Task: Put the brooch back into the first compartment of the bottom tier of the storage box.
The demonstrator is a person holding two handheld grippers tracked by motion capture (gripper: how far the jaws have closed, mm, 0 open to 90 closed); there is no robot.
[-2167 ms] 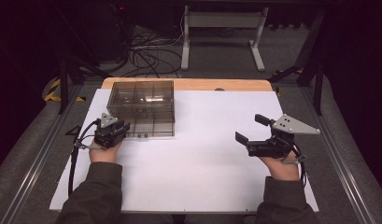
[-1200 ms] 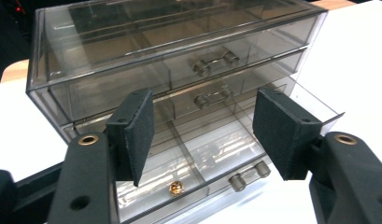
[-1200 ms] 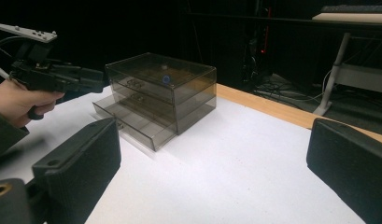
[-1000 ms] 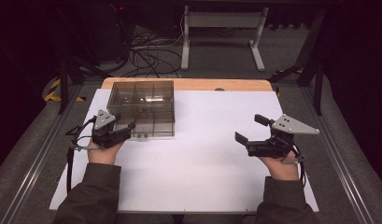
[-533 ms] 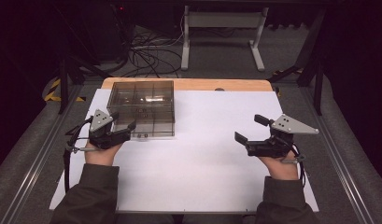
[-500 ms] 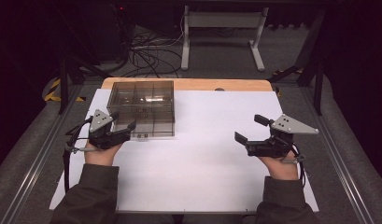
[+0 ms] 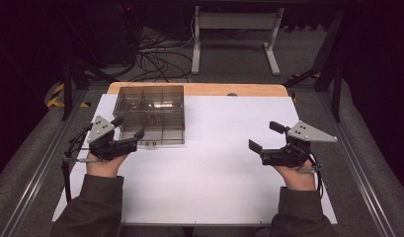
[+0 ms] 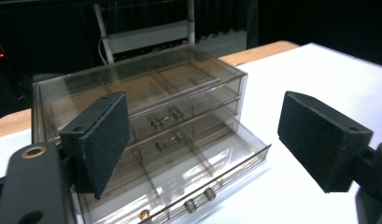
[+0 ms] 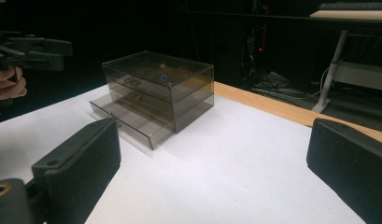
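A smoked clear drawer box [image 7: 149,109] stands at the back left of the white table top [image 7: 214,168]. Its bottom drawer [image 8: 179,182] is pulled out, with two small knobs [image 8: 199,200] on its front and a small gold piece [image 8: 143,214] inside. My left gripper [image 7: 128,127] hovers just in front of and left of the drawer. Its jaws have just been opening, they stand wide, and nothing is between them [image 8: 202,123]. My right gripper [image 7: 265,136] rests open and empty at the right, pointed toward the box [image 9: 157,86].
A wooden table edge [image 7: 214,89] runs behind the white sheet. Beyond it are floor cables [image 7: 155,57] and a metal stand [image 7: 234,29]. Metal rails [image 7: 367,187] flank the table. Bare white surface lies between the two grippers.
My left gripper has drawn back from the drawer front, moving left and a little up, and its jaws have spread wider. The right gripper has kept still.
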